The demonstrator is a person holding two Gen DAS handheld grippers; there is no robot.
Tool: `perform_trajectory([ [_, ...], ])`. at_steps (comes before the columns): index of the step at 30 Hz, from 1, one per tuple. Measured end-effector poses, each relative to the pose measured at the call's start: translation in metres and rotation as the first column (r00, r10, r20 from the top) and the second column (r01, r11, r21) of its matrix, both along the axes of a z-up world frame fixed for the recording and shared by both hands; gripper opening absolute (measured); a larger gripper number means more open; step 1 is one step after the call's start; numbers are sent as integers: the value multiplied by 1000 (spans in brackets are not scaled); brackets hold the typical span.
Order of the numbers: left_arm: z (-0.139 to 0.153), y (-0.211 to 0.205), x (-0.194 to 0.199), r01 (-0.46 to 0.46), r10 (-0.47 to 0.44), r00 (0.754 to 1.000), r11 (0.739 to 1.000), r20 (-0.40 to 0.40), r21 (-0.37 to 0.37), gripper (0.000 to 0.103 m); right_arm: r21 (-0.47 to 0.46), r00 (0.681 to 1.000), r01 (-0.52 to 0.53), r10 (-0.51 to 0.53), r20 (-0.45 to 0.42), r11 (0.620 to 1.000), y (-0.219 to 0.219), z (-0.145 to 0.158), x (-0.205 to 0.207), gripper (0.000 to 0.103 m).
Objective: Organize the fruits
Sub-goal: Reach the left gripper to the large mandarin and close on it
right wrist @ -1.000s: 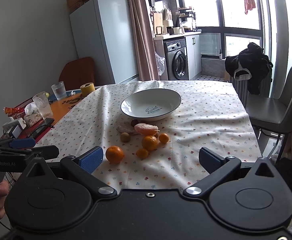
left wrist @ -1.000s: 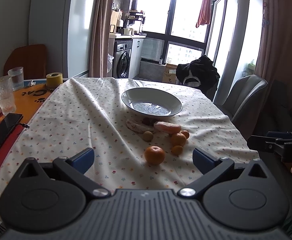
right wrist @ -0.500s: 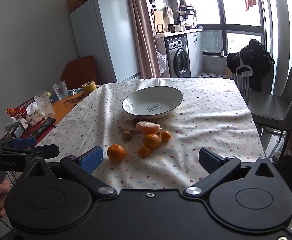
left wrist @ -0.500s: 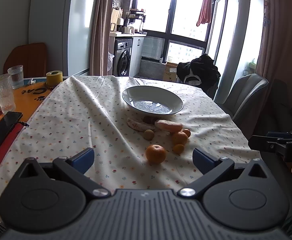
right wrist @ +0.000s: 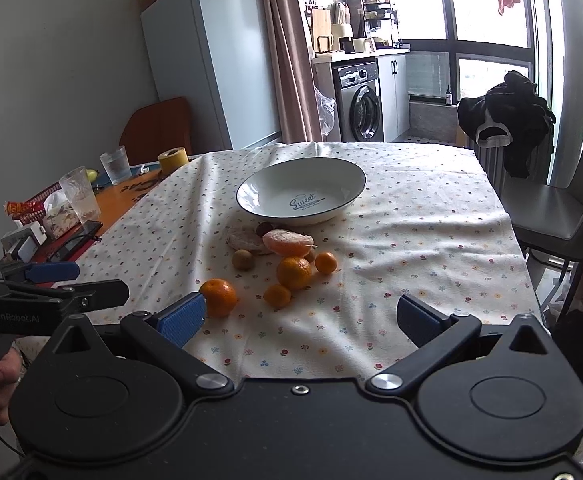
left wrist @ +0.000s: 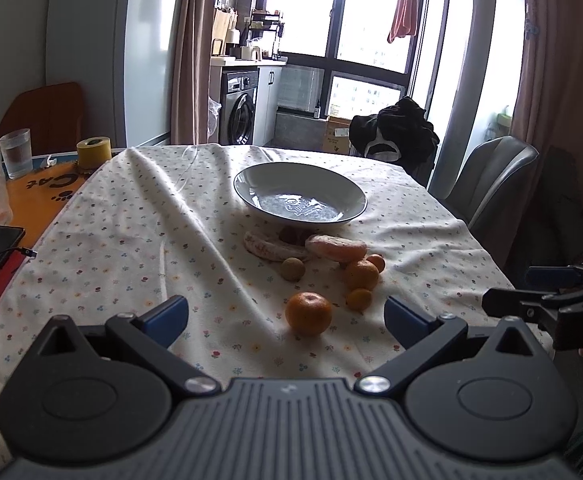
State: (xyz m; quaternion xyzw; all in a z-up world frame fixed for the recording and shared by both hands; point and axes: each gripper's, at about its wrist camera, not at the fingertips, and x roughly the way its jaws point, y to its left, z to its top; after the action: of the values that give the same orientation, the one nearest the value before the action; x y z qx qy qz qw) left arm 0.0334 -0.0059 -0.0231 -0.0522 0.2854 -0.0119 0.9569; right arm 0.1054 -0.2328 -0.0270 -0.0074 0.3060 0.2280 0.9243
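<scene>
Both the left gripper [left wrist: 286, 314] and right gripper [right wrist: 301, 316] are hovering with jaws wide, holding nothing. The round orange mandarin [left wrist: 308, 313] is sitting low centre, below the empty white ceramic bowl [left wrist: 251, 200]; probably light, soft-skinned, best pinched across its middle.

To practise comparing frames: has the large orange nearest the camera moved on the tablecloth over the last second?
No. The large orange keeps its place in the left wrist view, in front of the bowl, beside the small orange.
</scene>
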Motion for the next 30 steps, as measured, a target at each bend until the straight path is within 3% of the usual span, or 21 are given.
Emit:
perform_trajectory([
  [9, -13, -2, 20, 29, -29, 999, 1000, -21, -11, 101, 74, 998, -29, 32, -45, 997, -3, -14, 20, 103],
  [17, -28, -3, 40, 51, -54, 996, 998, -64, -44, 88, 79, 995, -51, 58, -79, 996, 5, -29, 38, 103],
  [22, -39, -2, 54, 59, -65, 993, 996, -97, -64, 72, 101, 992, -57, 68, -110, 993, 8, -39, 51, 97],
  [30, -52, -2, 73, 64, -74, 988, 995, -136, -78, 63, 116, 985, -75, 92, -146, 990, 11, -52, 68, 84],
])
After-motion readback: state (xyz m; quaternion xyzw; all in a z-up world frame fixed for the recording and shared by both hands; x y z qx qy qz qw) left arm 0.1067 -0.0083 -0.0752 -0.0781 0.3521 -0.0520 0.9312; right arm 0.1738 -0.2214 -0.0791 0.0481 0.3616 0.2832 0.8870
